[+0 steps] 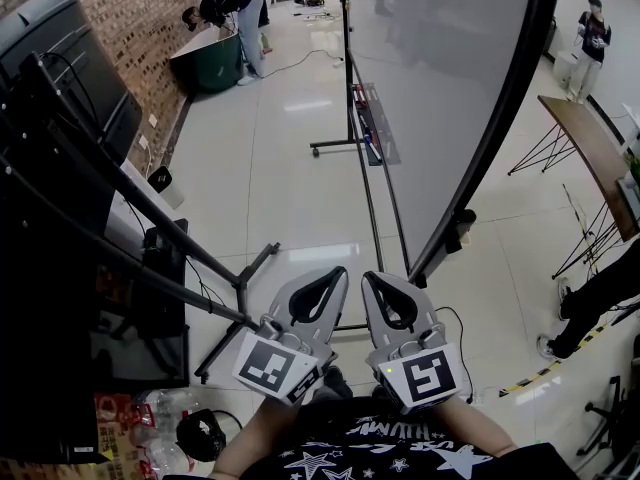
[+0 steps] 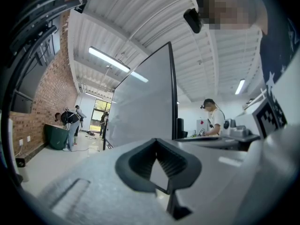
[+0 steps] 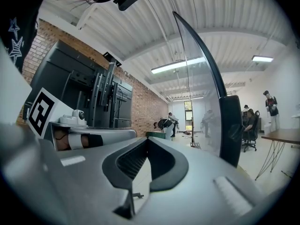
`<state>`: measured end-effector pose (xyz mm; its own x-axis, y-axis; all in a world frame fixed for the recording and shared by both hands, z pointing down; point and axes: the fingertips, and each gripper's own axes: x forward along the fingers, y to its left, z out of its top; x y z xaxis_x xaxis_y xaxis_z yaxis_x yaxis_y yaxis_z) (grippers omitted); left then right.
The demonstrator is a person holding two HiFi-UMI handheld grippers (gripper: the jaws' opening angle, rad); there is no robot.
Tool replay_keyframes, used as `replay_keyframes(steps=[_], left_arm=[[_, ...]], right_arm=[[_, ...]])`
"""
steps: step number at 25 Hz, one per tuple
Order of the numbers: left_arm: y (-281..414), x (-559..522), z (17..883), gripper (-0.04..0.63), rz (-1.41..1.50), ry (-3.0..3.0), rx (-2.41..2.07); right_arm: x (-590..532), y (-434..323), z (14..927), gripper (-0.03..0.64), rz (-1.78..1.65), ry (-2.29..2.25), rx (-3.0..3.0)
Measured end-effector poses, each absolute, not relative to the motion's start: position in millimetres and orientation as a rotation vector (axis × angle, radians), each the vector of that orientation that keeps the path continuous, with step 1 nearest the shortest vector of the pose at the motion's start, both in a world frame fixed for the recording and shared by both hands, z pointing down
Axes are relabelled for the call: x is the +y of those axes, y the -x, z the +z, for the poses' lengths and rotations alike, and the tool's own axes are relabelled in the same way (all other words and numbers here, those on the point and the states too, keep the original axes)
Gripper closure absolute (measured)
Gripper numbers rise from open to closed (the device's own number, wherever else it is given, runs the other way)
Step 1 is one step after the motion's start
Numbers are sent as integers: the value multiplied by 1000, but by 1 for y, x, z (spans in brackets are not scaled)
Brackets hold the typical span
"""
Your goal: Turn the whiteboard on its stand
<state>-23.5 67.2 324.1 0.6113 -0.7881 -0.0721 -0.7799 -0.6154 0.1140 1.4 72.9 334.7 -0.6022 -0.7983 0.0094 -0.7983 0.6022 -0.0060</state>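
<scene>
The large whiteboard [image 1: 440,88] with a black frame hangs tilted on its wheeled stand [image 1: 345,146], its lower corner just beyond my right gripper. Both grippers sit side by side in front of me, pointing at that corner without touching it. The left gripper [image 1: 338,271] is shut with nothing between its jaws. My right gripper [image 1: 368,276] is shut too, also empty. In the left gripper view the whiteboard [image 2: 145,102] stands ahead of the shut left gripper [image 2: 155,140]. The right gripper view shows the whiteboard's black edge [image 3: 229,125] close on the right of the right gripper [image 3: 146,139].
A big screen on a black stand [image 1: 60,88] with long legs [image 1: 235,278] stands close on the left by the brick wall. Bottles [image 1: 150,408] lie below it. A wooden table [image 1: 590,148] and a person's leg [image 1: 590,303] are on the right. People [image 1: 235,13] stand far back.
</scene>
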Motion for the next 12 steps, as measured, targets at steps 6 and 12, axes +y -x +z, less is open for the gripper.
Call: replay_keyframes(steps=[6, 12], left_arm=[[22, 67, 326, 591, -180, -2753, -1332], [23, 68, 323, 591, -185, -2754, -1334]], right_arm=[[71, -1, 337, 609, 17, -1396, -2799], [72, -3, 336, 609, 18, -1413, -2793]])
